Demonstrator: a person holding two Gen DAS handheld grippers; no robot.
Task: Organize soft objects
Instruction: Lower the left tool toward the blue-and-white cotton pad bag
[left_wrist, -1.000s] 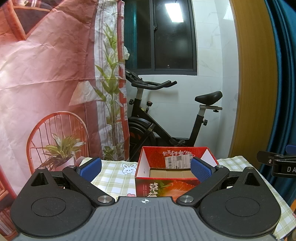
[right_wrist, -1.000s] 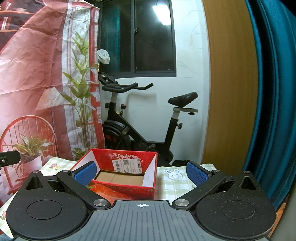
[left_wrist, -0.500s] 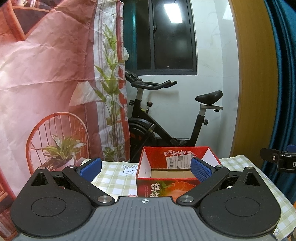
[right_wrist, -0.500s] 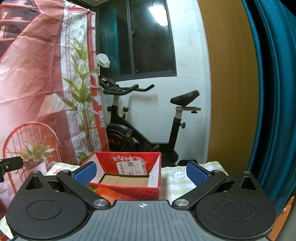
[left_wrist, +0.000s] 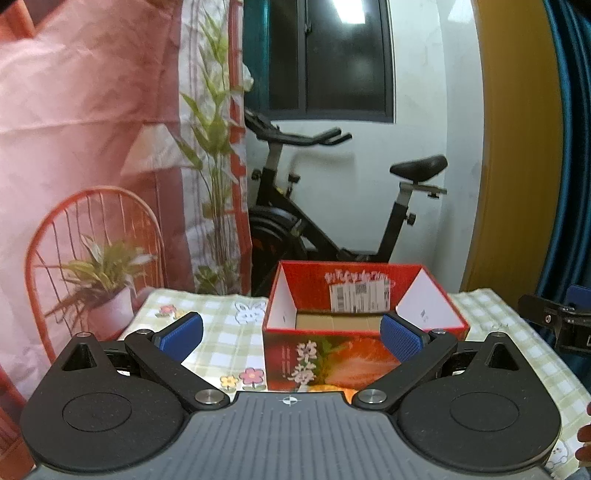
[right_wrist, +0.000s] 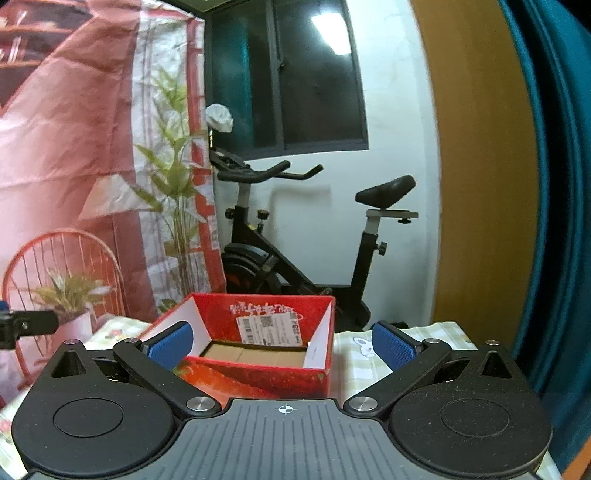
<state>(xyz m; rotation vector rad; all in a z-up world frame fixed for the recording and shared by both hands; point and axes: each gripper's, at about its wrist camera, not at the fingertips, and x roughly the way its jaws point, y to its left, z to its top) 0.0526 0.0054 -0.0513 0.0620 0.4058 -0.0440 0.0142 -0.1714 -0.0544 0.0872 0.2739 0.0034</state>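
Red box (left_wrist: 364, 325) sits on the table (left_wrist: 229, 332), top open, cardboard floor bare; shipping label on its inner back wall. No soft objects visible in either view.

Left view only: flower prints on the checked cloth near the box, the right tongs' black tip (left_wrist: 554, 319) poking in at the right edge, fingertips at the bottom right corner. Right view only: white rag (right_wrist: 219, 117) on the exercise bike's (right_wrist: 303, 236) handlebar, the left tongs' tip (right_wrist: 26, 325) at the left edge.

Left tongs (left_wrist: 291, 334): released, blue pads wide apart, holding nothing; box ahead, toward the right pad. Right tongs (right_wrist: 282, 343): also released and empty; box ahead, toward the left pad. Box lies between the two.
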